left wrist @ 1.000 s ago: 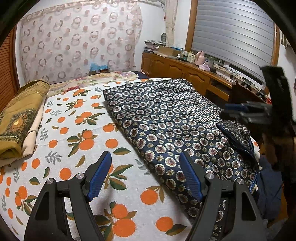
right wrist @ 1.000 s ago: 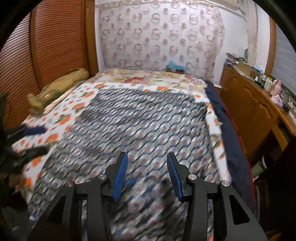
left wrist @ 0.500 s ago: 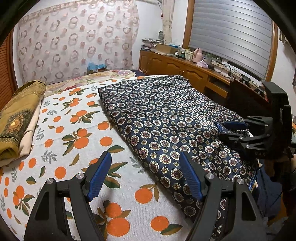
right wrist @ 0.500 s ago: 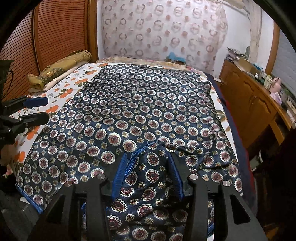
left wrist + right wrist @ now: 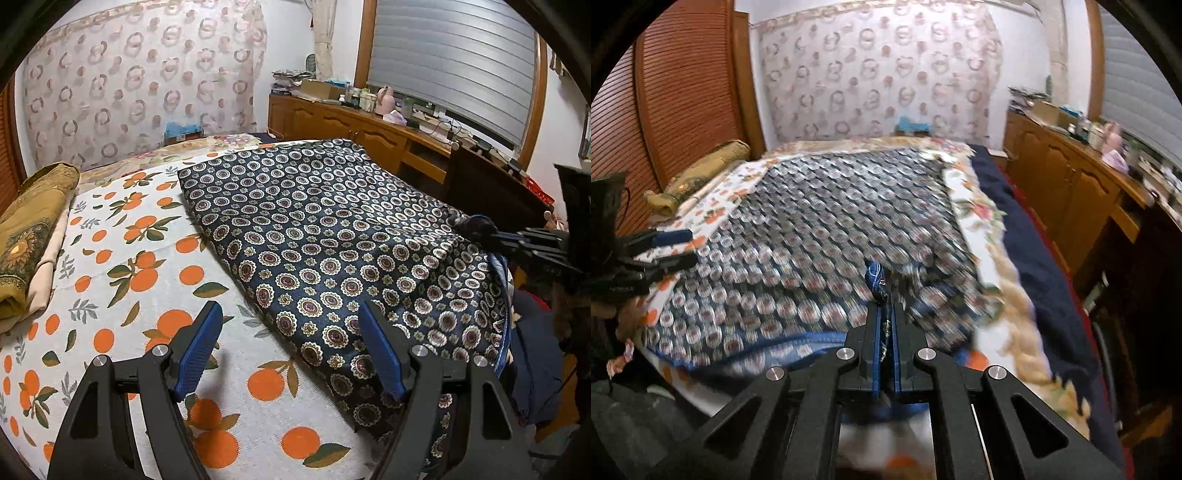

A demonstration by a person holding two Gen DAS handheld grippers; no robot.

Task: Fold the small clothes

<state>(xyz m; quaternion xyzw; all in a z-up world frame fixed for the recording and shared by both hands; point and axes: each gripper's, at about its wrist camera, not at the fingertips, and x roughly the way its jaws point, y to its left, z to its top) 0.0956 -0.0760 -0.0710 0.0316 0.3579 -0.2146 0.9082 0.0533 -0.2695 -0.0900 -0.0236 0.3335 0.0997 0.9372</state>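
Left wrist view shows the left gripper (image 5: 290,345) held wide open above the bed, with nothing between its two blue fingers (image 5: 197,341). Under it lies the sheet (image 5: 122,280), white with oranges and green leaves printed on it. The dark blue cloth (image 5: 314,236), covered in little round flower rings, is spread flat on the bed. It fills the middle and the right side, and its near edge runs just under the right-hand blue finger. At the far right of this view, the right gripper (image 5: 480,229) pinches a bunched corner of the cloth and lifts it a little off the bed.

Right wrist view shows the same thing up close. The right gripper (image 5: 884,314) is squeezed tight, and a twist of the cloth (image 5: 812,229) pokes up from between its fingers. Most of this picture is blurry. The left gripper (image 5: 670,247) can be seen at the left side, near the edge of the cloth, with its fingers apart.

A folded yellow-green blanket (image 5: 26,236) sits on the left side of the bed. A wooden cabinet (image 5: 332,122) stands along the wall by the window, with small things on top. A curtain (image 5: 140,81) with ring shapes hangs behind the bed.
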